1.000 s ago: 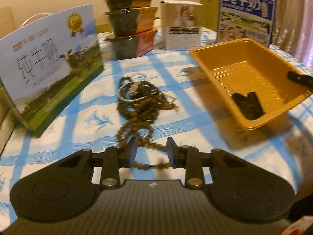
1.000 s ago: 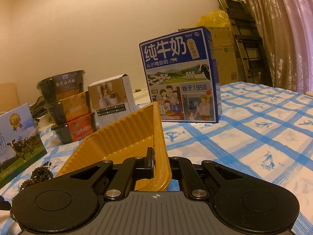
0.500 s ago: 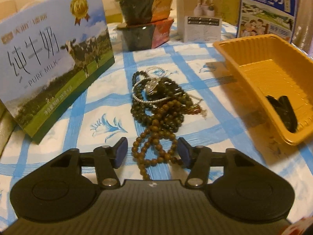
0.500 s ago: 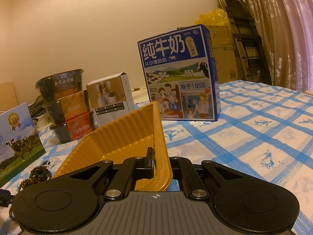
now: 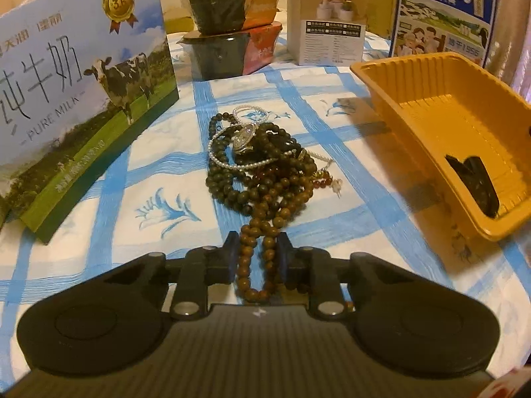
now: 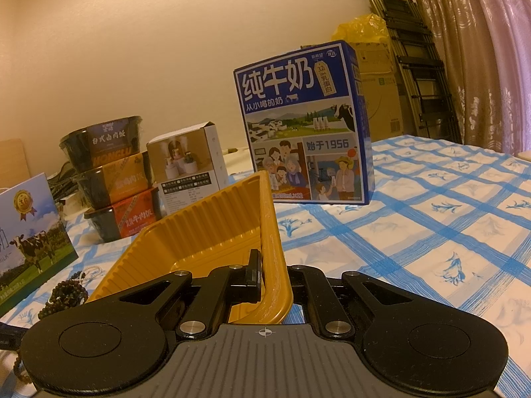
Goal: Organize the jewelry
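The left gripper (image 5: 255,254) was closing on a loop of brown wooden beads (image 5: 257,265) lying between its jaws — the strand ran straight ahead, away from the tool, into a tangled jewelry pile (image 5: 262,165) of dark beads, pearls and a watch on the checked tablecloth (image 5: 152,179). To the right, the right gripper (image 6: 273,277) clamped the rim of the tilted yellow tray (image 5: 431,106).

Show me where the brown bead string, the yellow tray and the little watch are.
brown bead string (image 5: 257,258), left wrist view, on the loop between the fingers.
yellow tray (image 5: 428,119), left wrist view, on its ribbed inner wall.
watch (image 5: 244,136), left wrist view, on its face.
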